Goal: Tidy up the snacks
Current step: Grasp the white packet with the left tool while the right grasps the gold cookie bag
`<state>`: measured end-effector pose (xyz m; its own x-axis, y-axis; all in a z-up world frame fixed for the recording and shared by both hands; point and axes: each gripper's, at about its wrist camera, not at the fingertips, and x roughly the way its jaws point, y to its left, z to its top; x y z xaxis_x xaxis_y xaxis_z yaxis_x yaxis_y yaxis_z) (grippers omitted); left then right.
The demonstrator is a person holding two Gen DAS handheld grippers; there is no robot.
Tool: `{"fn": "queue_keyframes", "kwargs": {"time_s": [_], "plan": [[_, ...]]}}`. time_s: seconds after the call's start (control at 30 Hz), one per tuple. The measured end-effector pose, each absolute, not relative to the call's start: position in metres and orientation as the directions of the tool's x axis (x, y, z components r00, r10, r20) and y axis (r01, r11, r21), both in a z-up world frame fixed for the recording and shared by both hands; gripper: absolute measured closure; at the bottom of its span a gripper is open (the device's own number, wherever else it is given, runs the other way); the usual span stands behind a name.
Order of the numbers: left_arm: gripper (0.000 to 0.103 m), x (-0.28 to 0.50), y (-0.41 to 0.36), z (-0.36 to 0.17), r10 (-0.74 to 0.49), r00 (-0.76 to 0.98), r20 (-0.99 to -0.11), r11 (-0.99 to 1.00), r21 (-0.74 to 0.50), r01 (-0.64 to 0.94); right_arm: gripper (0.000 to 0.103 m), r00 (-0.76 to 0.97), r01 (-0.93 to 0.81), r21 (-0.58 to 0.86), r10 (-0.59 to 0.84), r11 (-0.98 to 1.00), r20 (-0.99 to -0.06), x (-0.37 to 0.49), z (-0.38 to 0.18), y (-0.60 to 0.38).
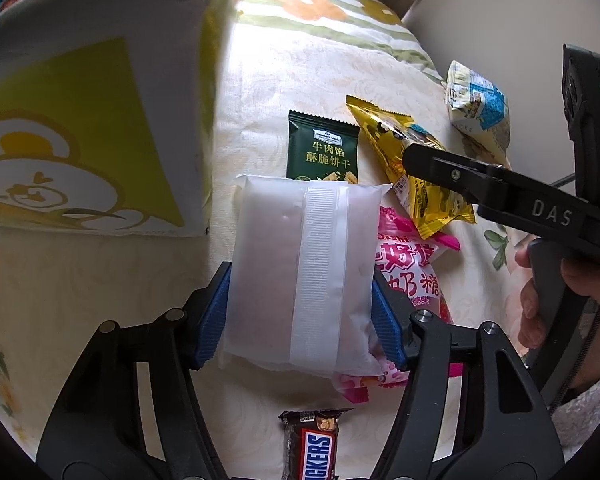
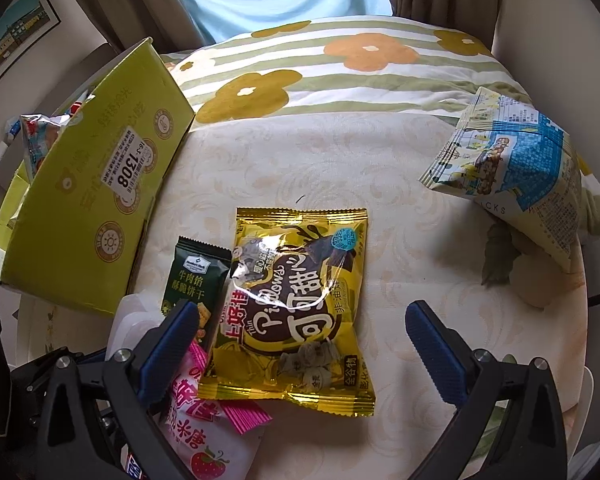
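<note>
My left gripper [image 1: 300,304] is shut on a white translucent snack packet [image 1: 300,272], held above the table beside the yellow-green cardboard box [image 1: 80,120]. Under it lie a pink candy bag [image 1: 412,268], a dark green biscuit packet [image 1: 324,148], a gold snack bag [image 1: 416,184] and a Snickers bar [image 1: 312,444]. My right gripper [image 2: 304,340] is open over the gold snack bag [image 2: 296,304], its fingers on either side of the bag's lower half. The green packet [image 2: 192,276] and the pink bag [image 2: 204,428] lie to its left.
The box [image 2: 88,200] stands open at the left with a snack bag [image 2: 40,136] inside. A blue-and-white snack bag [image 2: 520,172] lies at the table's right edge. A flowered striped cloth [image 2: 340,76] covers the far side.
</note>
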<state>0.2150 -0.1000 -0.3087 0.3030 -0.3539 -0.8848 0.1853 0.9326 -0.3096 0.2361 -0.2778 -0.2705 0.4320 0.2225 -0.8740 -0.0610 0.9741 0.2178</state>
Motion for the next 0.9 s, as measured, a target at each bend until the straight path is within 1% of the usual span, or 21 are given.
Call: {"fn": "queue_keyframes", "kwargs": {"time_s": [0.13,0.17,0.23,0.3,0.37,0.43,0.5,0.67,0.9], "plan": [[0.043,0.212,-0.098,-0.305,-0.349,0.307,-0.885,0.935,-0.306,0.18,0.002,0.433,-0.061,0.206,0.212,0.977,-0.876,0.238,-0.272,-0.275],[0.043,0.212,-0.097,-0.304,-0.347,0.307,-0.886,0.936,-0.304,0.18,0.006,0.426,-0.063,0.201,0.209,0.977,-0.88,0.238,-0.273,-0.273],[0.043,0.211,-0.095,-0.302,-0.343,0.308,-0.887,0.937,-0.299,0.18,0.01,0.413,-0.068,0.188,0.199,0.98,-0.889,0.24,-0.277,-0.27],[0.043,0.21,-0.095,-0.3,-0.335,0.311,-0.889,0.939,-0.291,0.181,0.017,0.411,-0.071,0.187,0.199,0.98,-0.89,0.242,-0.28,-0.269],[0.043,0.209,-0.095,-0.298,-0.33,0.313,-0.89,0.941,-0.285,0.183,0.028,0.407,-0.074,0.184,0.198,0.98,-0.892,0.242,-0.283,-0.268],[0.043,0.21,-0.095,-0.297,-0.33,0.314,-0.89,0.941,-0.284,0.181,0.034,0.404,-0.074,0.181,0.196,0.981,-0.894,0.242,-0.286,-0.266],[0.043,0.209,-0.095,-0.296,-0.329,0.315,-0.89,0.942,-0.285,0.18,0.035,0.413,-0.074,0.178,0.193,0.981,-0.89,0.241,-0.286,-0.267],[0.043,0.209,-0.098,-0.292,-0.327,0.324,-0.888,0.943,-0.283,0.176,0.042,0.419,-0.072,0.197,0.209,0.978,-0.883,0.238,-0.284,-0.27],[0.043,0.204,-0.105,-0.277,-0.324,0.343,-0.882,0.944,-0.276,0.182,0.043,0.448,-0.071,0.217,0.225,0.974,-0.865,0.23,-0.267,-0.281]]}}
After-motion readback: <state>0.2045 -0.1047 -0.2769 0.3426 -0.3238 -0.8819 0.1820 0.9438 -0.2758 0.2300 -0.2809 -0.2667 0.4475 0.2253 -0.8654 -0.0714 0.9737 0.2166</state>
